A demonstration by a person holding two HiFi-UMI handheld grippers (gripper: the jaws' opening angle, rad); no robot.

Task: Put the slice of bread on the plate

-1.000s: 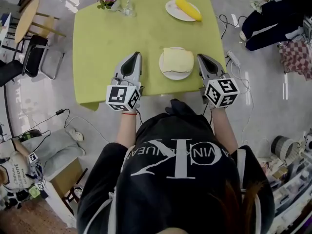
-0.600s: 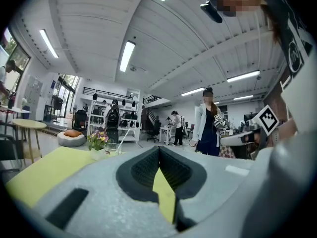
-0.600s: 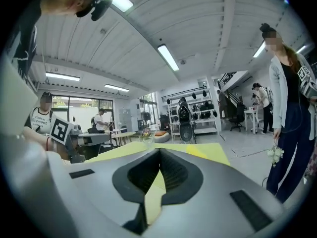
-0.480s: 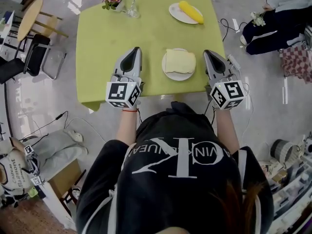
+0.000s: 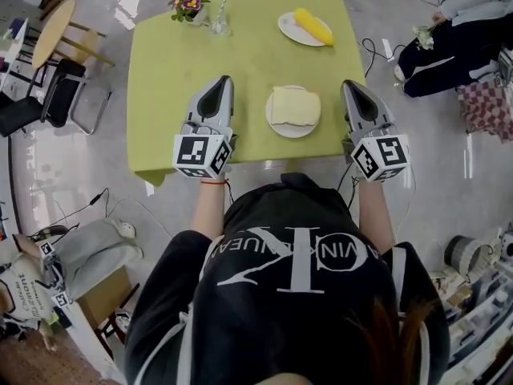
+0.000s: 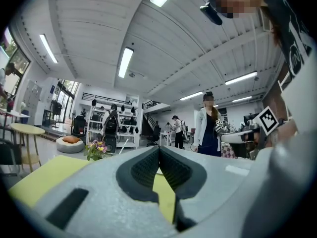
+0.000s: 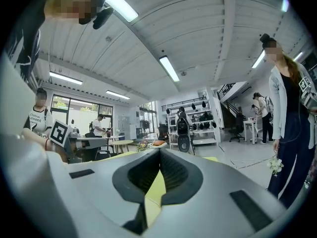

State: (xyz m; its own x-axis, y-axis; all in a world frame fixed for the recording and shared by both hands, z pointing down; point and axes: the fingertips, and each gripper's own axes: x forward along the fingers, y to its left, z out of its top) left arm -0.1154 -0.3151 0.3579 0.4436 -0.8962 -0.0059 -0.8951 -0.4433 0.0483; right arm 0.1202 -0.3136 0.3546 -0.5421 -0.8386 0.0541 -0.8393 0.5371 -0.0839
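Observation:
The slice of bread [image 5: 294, 106] lies flat on a white plate [image 5: 279, 126] near the front edge of the green table [image 5: 168, 70]. My left gripper [image 5: 220, 84] hovers left of the plate, pointing level, its jaws shut with nothing between them. My right gripper [image 5: 350, 87] hovers right of the plate over the table's edge, also shut and empty. In the left gripper view the left gripper [image 6: 159, 149] has its tips pressed together; the right gripper view shows the right gripper [image 7: 159, 151] the same. Neither touches the bread.
A second white plate [image 5: 288, 30] with a yellow corn cob [image 5: 313, 25] sits at the far right of the table. A small flower pot [image 5: 187, 5] and a glass [image 5: 218, 26] stand at the far edge. Chairs [image 5: 64, 95] stand left; a seated person [image 5: 449, 38] is right.
Both grippers have risen above the table, the right one more, and it drifted right toward the table's edge. The bread and plate have not moved.

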